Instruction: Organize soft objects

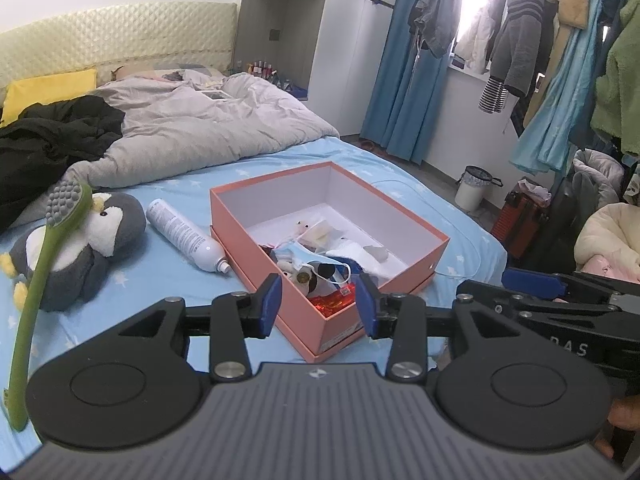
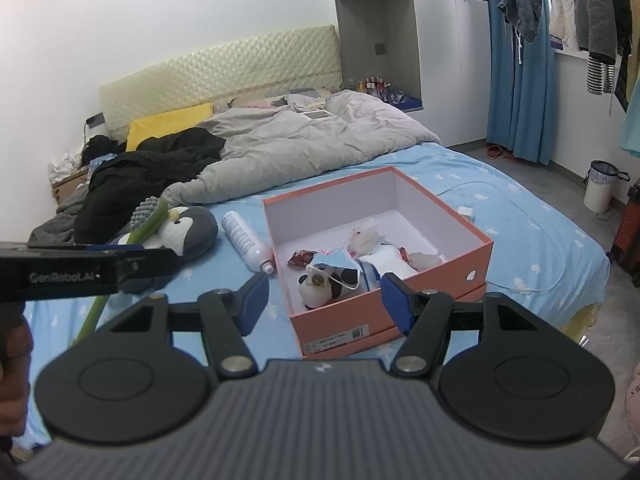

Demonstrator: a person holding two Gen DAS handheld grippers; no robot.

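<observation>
An open pink box (image 1: 404, 220) (image 2: 478, 250) sits on the blue bed sheet (image 1: 152, 280). Inside lie a black-and-white cow plush (image 1: 310, 278) (image 2: 320, 286), a blue face mask (image 1: 304, 258) (image 2: 338, 260), a white cloth (image 2: 386, 260) and small packets. Left of the box are a white spray can (image 1: 184, 236) (image 2: 248, 244), a grey penguin plush (image 1: 84, 248) (image 2: 192, 230) and a green long-handled brush (image 1: 38, 272) (image 2: 150, 214) leaning across the penguin. My left gripper (image 1: 319, 304) hangs open over the box's near corner, empty. My right gripper (image 2: 325, 302) is open and empty above the box's near edge.
A rumpled grey duvet (image 1: 200, 120), a black jacket (image 1: 52, 136) and a yellow pillow (image 1: 48, 88) cover the far half of the bed. A white bin (image 1: 474, 188), a red suitcase (image 1: 520, 220) and hanging clothes (image 1: 560, 60) crowd the floor on the right.
</observation>
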